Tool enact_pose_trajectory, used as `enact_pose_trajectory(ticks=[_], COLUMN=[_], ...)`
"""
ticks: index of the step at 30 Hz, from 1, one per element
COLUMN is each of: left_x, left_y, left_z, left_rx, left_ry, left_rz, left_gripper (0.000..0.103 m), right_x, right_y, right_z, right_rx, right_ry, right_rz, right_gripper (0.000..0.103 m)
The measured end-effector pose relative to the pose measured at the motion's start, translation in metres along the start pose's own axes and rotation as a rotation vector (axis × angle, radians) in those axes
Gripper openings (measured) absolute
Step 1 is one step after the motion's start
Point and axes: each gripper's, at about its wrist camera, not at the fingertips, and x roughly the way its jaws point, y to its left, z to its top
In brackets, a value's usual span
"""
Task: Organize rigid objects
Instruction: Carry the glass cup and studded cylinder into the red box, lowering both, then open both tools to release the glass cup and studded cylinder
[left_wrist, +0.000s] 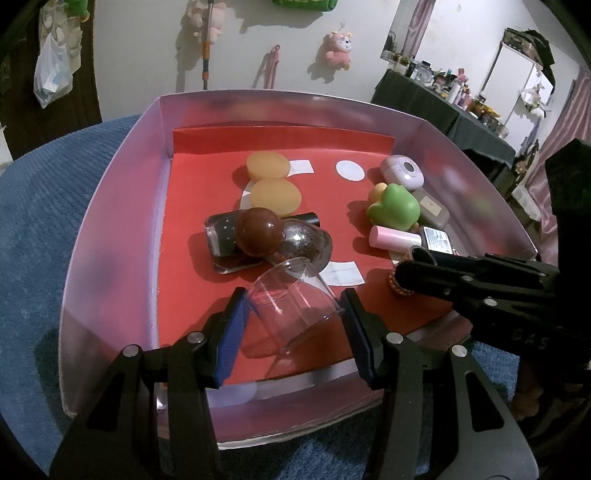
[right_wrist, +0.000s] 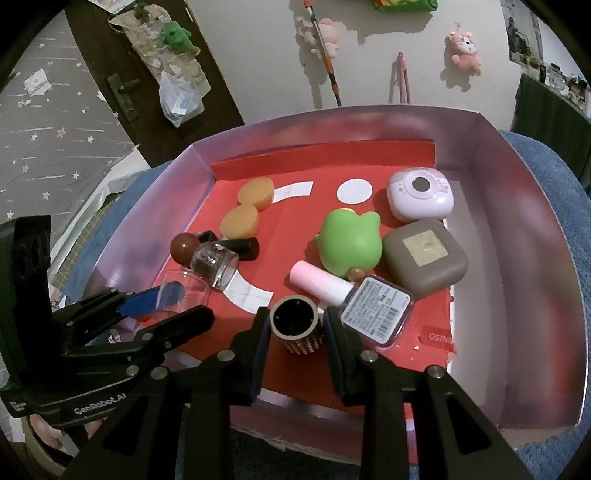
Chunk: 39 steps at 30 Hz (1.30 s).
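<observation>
- Tray (left_wrist: 110, 229): lilac walls, red liner, filling the middle of both views; it sits on a blue cloth (left_wrist: 44, 206).
- Left tongs (left_wrist: 291, 314): lower centre of the left view, blue pads on either side of a clear cup (left_wrist: 291, 299). The pads appear to press its wall, so I judge it pinched, though the glassy edge makes contact hard to confirm.
- Clear cup: tilted, mouth toward the lower edge of the frame, base toward the frame's centre; its long axis runs roughly along the tongs' pointing line.
- Right tongs (right_wrist: 295, 328): lower centre of the right view, pressed onto a small tube (right_wrist: 295, 321) with a beaded base. It stands upright with its open end up, squarely between the pads.
- Relation that matters: each piece lies directly ahead of its own tongs, already between the pads, so I judge a lift is the next move, not a reach.
- Hazard, as judgement: a labelled bottle (right_wrist: 376, 314) with a pink cap (right_wrist: 317, 284) lies just right of the tube and could be nudged.
- Other stock:
  - green toy (right_wrist: 349, 242)
  - brown case (right_wrist: 424, 256)
  - lilac case (right_wrist: 419, 199)
  - two orange discs (right_wrist: 240, 221)
  - brown-capped bottle (right_wrist: 214, 264), lying at frame left
</observation>
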Motion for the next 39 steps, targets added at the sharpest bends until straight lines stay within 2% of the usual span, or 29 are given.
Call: enact_pose_trajectory(ticks=[3, 7, 9, 11, 13, 17, 20, 22, 25, 27, 29, 32, 35, 36, 37, 39], left_x=[-0.001, -0.003, -0.005, -0.007, -0.01, -0.015, -0.02, -0.024, -0.032, -0.037, -0.042, -0.05, -0.055, -0.055, -0.055, -0.055], left_y=[-0.002, -0.003, -0.005, -0.007, -0.01, -0.01, -0.011, -0.013, -0.019, -0.023, -0.025, -0.025, -0.023, -0.021, -0.02, -0.018], left_z=[-0.001, -0.001, -0.002, -0.002, -0.002, -0.003, -0.003, -0.004, -0.008, -0.011, -0.014, -0.018, -0.022, -0.024, -0.024, -0.027], left_rx=[0.0, 0.002, 0.003, 0.006, 0.012, 0.01, 0.003, 0.002, 0.003, 0.012, 0.015, 0.012, -0.001, -0.008, -0.015, -0.029], left_ry=[-0.001, -0.006, -0.011, -0.015, -0.022, -0.033, -0.045, -0.055, -0.073, -0.087, -0.101, -0.119, -0.131, -0.134, -0.137, -0.147], left_rz=[0.008, 0.02, 0.02, 0.017, 0.026, 0.031, 0.03, 0.028, 0.022, 0.041, 0.054, 0.067, 0.075, 0.083, 0.09, 0.103], left_gripper=[0.05, 0.051, 0.057, 0.059, 0.059, 0.059, 0.06, 0.069, 0.073, 0.082, 0.087, 0.087, 0.091, 0.099, 0.103, 0.103], right_x=[-0.003, -0.007, -0.01, -0.013, -0.018, -0.026, -0.035, -0.041, -0.047, -0.052, -0.057, -0.064, -0.071, -0.073, -0.075, -0.078], right_y=[-0.001, -0.001, 0.001, 0.002, 0.002, 0.002, 0.001, 0.001, 0.003, 0.004, 0.006, 0.008, 0.008, 0.009, 0.01, 0.011], right_z=[0.0, 0.0, -0.001, -0.001, -0.002, -0.002, -0.003, -0.005, -0.007, -0.01, -0.014, -0.018, -0.022, -0.023, -0.026, -0.031], right_rx=[0.0, -0.002, -0.006, -0.009, -0.009, -0.003, 0.002, 0.003, 0.003, 0.004, 0.004, 0.005, 0.012, 0.015, 0.018, 0.015], right_ry=[-0.01, -0.018, -0.024, -0.032, -0.042, -0.063, -0.082, -0.101, -0.126, -0.143, -0.161, -0.191, -0.224, -0.24, -0.257, -0.283], right_rz=[0.001, 0.005, 0.004, 0.004, 0.001, -0.003, -0.005, -0.012, -0.026, -0.038, -0.051, -0.069, -0.094, -0.109, -0.125, -0.159], right_gripper=[0.032, 0.038, 0.041, 0.043, 0.048, 0.05, 0.056, 0.06, 0.063, 0.068, 0.071, 0.075, 0.089, 0.095, 0.098, 0.099])
